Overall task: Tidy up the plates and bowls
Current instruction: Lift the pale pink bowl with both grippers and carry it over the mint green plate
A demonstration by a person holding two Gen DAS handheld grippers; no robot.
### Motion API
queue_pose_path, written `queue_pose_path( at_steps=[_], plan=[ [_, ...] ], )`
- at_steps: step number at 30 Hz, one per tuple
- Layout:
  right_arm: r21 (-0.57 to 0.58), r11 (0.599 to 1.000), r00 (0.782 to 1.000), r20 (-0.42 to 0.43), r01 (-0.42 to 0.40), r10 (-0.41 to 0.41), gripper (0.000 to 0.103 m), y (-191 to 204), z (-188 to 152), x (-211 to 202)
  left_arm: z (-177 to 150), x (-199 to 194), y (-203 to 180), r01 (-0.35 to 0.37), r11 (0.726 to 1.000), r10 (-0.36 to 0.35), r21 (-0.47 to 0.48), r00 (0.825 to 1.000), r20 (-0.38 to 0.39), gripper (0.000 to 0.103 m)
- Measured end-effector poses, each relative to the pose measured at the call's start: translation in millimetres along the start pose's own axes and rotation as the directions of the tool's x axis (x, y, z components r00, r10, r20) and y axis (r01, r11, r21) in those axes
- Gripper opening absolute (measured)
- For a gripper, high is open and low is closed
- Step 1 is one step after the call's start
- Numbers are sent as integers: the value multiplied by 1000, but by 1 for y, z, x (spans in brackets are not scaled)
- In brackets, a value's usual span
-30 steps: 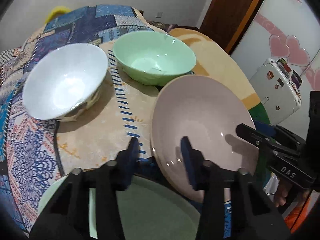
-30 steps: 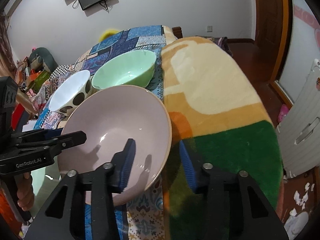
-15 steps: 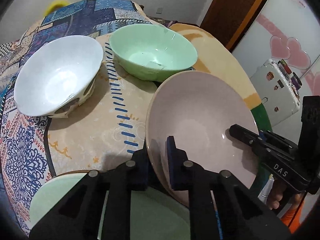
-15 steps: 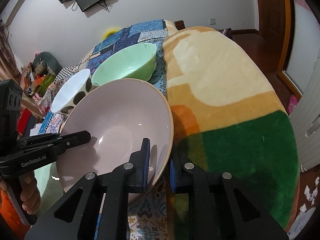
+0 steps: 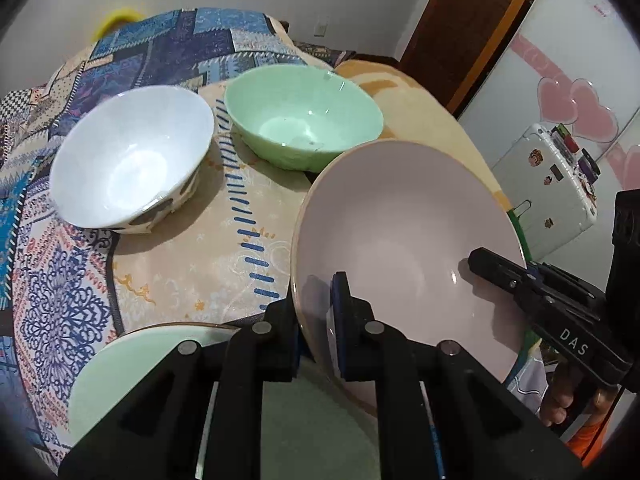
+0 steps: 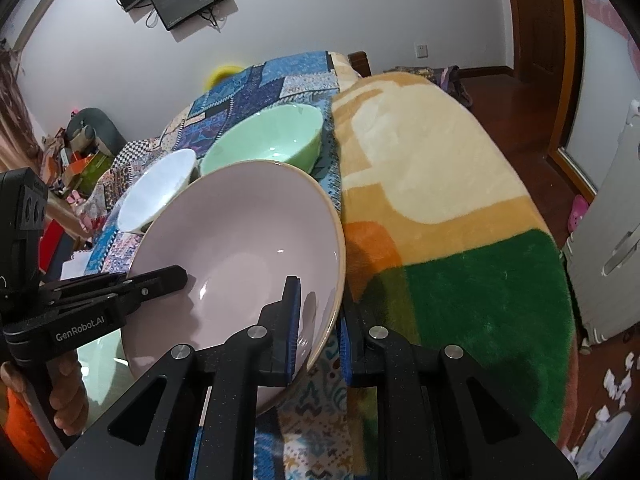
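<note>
You have both grippers' jaws clenched on the pink plate (opposite rims); next, lift it level onto the green plate.

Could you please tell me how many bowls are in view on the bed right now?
3: a pink bowl gripped at opposite rims by both grippers, a green bowl behind it, and a white bowl left of that. None appears hidden.

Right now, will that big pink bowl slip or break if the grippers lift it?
The pink bowl looks glossy, so it could slip. The left gripper and right gripper pinch opposite rims, which should steady it. It seems stiff and probably breakable, so lift it gently.
</note>
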State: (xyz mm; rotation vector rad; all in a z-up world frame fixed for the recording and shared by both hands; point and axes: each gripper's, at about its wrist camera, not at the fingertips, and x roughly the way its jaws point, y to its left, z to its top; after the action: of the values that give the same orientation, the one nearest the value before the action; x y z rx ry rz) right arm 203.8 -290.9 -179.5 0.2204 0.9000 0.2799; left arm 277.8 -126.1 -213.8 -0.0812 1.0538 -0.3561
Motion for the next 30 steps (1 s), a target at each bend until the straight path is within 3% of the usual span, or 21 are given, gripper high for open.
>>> queue_pose_path(
  at_steps=[13, 30],
  plan=[
    [-53, 998, 999, 45, -16, 19, 15, 39, 4, -25, -16, -61, 7, -19, 1000, 19, -1, 997, 70, 13],
    [-130, 989, 995, 63, -64, 72, 15, 107, -7, -28, -60, -134, 55, -57, 996, 66, -68, 988, 138, 13]
  ],
)
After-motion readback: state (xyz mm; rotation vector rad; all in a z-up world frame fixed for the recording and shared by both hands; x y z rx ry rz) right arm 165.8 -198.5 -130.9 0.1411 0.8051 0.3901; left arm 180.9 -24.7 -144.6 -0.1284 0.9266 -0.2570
